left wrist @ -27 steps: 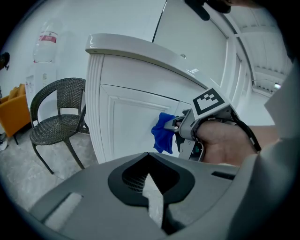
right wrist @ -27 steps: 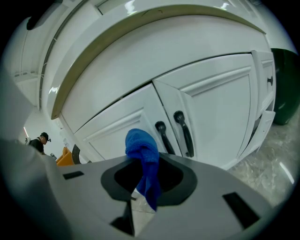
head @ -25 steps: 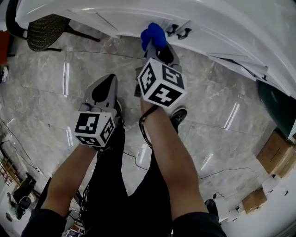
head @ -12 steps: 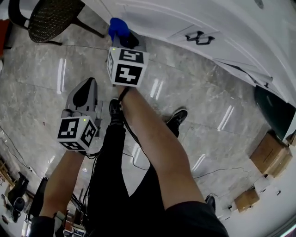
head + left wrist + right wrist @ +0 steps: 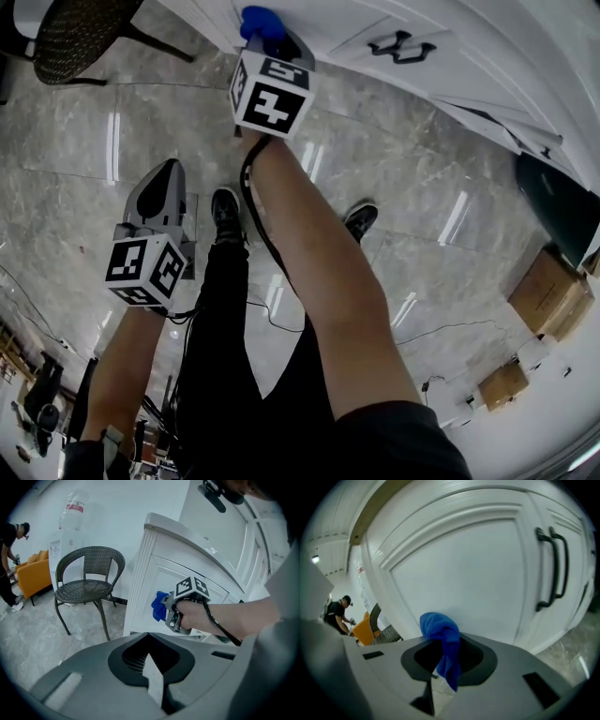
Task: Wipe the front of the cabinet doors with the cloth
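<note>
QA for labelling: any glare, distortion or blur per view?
Head view: long white glare streaks on the glossy grey marble floor. Left gripper view: dark vignetted corners, white panelled cabinet bows. Right gripper view: black bar handles curve strongly; blue terry cloth close, slightly soft.

No readable text, bottle label (image 5: pixel 74 508) illegible

Fuzzy blue cloth (image 5: pixel 439 632), smooth satin-white painted cabinet door (image 5: pixel 459 569), glossy veined stone floor (image 5: pixel 403 178), woven wicker chair (image 5: pixel 86 587)

two hand-held grippers (image 5: pixel 167 169) (image 5: pixel 274 39), one cloth (image 5: pixel 259 19), one chair (image 5: pixel 89 571), two door handles (image 5: pixel 555 571)
</note>
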Motion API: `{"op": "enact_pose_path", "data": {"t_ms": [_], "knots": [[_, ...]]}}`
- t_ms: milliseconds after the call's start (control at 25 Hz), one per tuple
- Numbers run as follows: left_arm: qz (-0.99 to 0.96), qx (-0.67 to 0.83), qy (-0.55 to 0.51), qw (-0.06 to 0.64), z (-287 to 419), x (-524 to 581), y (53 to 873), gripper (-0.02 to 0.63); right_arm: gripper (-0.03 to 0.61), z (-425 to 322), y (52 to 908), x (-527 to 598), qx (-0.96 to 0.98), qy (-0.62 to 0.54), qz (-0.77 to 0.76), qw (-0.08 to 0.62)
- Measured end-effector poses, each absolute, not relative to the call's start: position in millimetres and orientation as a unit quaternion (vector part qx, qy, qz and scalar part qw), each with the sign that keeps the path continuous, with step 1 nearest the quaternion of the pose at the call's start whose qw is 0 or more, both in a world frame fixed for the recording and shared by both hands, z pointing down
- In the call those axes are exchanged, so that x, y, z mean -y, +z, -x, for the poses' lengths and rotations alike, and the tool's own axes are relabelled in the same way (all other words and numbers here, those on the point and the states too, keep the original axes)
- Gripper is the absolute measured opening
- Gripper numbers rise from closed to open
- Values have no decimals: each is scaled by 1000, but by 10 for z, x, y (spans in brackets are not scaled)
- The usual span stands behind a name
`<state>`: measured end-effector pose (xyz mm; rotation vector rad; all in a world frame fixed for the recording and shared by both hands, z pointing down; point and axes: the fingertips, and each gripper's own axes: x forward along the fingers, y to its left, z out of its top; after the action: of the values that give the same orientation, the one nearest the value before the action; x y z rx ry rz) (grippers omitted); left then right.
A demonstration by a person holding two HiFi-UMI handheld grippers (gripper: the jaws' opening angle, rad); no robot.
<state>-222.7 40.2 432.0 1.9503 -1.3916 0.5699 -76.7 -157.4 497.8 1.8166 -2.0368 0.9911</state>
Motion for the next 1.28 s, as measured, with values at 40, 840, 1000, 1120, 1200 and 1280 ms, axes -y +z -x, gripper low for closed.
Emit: {"op": "enact_pose_path", "data": {"t_ms": [40, 840, 1000, 1120, 1200, 1280], "knots": [[-749, 527, 220, 335, 2149, -410, 4351, 0, 67, 572, 5004, 1537, 680, 351, -636, 103], [-774, 481, 233, 339, 1055, -461, 4517, 0, 67, -787, 5288, 821, 623, 395, -669, 91], [-772, 490, 226, 335, 1239, -401, 4491, 0, 67, -79, 5319, 916, 676, 389, -615, 114], [-760, 509, 220, 338, 1514, -374, 4539, 0, 67, 487, 5322, 1076, 718, 368, -577, 130], [-747, 527, 215, 344, 1754, -374, 4564, 0, 67, 827, 5313, 1191, 740, 349, -558, 141], [-738, 540, 211, 345, 1990, -373, 4562, 0, 67, 1092, 5345, 1296, 750, 338, -549, 148]]}}
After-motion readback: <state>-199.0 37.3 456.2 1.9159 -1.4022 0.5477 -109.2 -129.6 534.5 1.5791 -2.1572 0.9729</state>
